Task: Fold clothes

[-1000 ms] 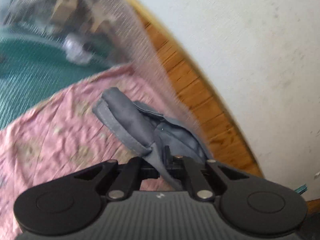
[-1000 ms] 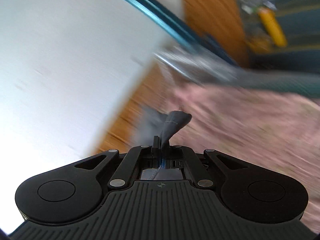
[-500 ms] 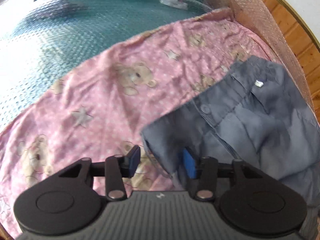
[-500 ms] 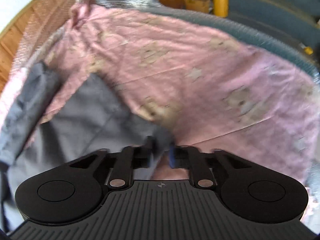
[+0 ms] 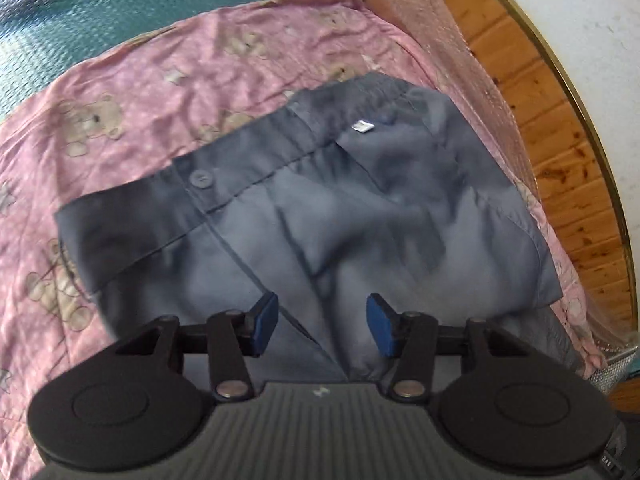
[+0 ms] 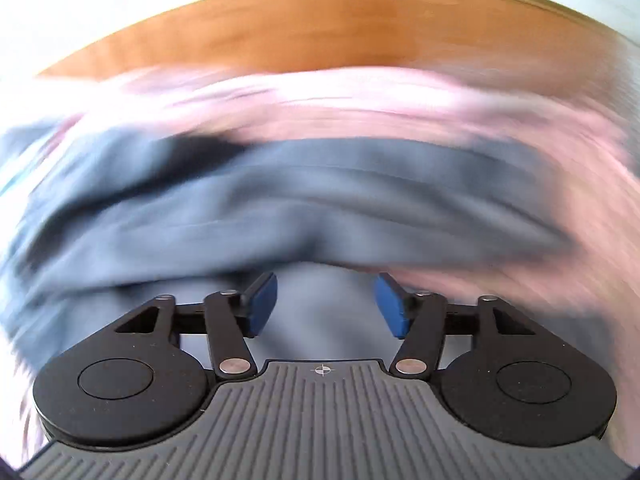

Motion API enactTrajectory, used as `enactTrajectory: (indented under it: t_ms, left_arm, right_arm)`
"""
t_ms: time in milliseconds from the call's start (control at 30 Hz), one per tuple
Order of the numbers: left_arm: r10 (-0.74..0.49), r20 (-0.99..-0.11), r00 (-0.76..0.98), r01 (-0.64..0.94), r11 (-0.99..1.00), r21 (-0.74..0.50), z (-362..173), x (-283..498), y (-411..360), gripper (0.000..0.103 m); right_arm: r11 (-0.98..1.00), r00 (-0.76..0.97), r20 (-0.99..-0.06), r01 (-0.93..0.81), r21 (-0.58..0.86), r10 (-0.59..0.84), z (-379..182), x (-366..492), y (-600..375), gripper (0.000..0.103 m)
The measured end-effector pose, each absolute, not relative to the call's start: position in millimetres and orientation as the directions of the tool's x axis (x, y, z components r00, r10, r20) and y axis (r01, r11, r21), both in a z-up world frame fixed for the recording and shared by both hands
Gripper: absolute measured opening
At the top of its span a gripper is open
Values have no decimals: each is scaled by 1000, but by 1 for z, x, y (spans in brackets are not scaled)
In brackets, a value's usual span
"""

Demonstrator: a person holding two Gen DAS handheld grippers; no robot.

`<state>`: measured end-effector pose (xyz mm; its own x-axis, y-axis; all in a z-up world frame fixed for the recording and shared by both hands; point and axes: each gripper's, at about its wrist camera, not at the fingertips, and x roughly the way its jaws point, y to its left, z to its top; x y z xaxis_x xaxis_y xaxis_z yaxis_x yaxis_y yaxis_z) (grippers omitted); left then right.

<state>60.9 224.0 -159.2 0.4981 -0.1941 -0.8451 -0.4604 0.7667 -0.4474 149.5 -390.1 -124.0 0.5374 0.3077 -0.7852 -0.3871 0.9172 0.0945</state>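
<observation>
Lying spread on a pink sheet (image 5: 168,80) printed with teddy bears, the grey shorts (image 5: 360,208) fill the middle of the left wrist view, waistband toward the top, with a round button (image 5: 199,179) on the band at the left and a small white label (image 5: 362,127) inside the elastic back. The cloth is rumpled, with a long seam running down toward the left gripper (image 5: 322,323). Its jaws are released and spread apart, the blue pads (image 5: 264,322) clear of the fabric, which shows in the gap between them but is not pinched. To the right of the sheet runs a strip of bubble wrap (image 5: 452,44), then a wooden panel (image 5: 560,152) edged in brass against a white wall (image 5: 592,20); at the top left lies a teal surface (image 5: 80,20). The right wrist view is heavily smeared by motion: the right gripper (image 6: 326,304) hangs over the same grey shorts (image 6: 280,208), which lie across the pink sheet (image 6: 360,104) with the wooden panel (image 6: 320,28) beyond. Its jaws are opening, the pads (image 6: 262,306) wide apart, grey cloth visible in the gap and nothing gripped.
</observation>
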Motion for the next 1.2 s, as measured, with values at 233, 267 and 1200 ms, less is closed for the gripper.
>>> enactTrajectory:
  t_ms: [233, 267, 1200]
  left_arm:
    - [-28, -870, 493, -348, 910, -227, -144, 68, 240, 61]
    - [-16, -867, 498, -350, 911, -218, -143, 71, 253, 64]
    - [-451, -777, 439, 141, 888, -437, -187, 173, 327, 52]
  right_arm:
    - [741, 339, -795, -642, 195, 503, -153, 157, -241, 71]
    - [736, 323, -798, -644, 209, 509, -158, 155, -228, 71]
    - [937, 347, -878, -231, 262, 331, -187, 84, -119, 83]
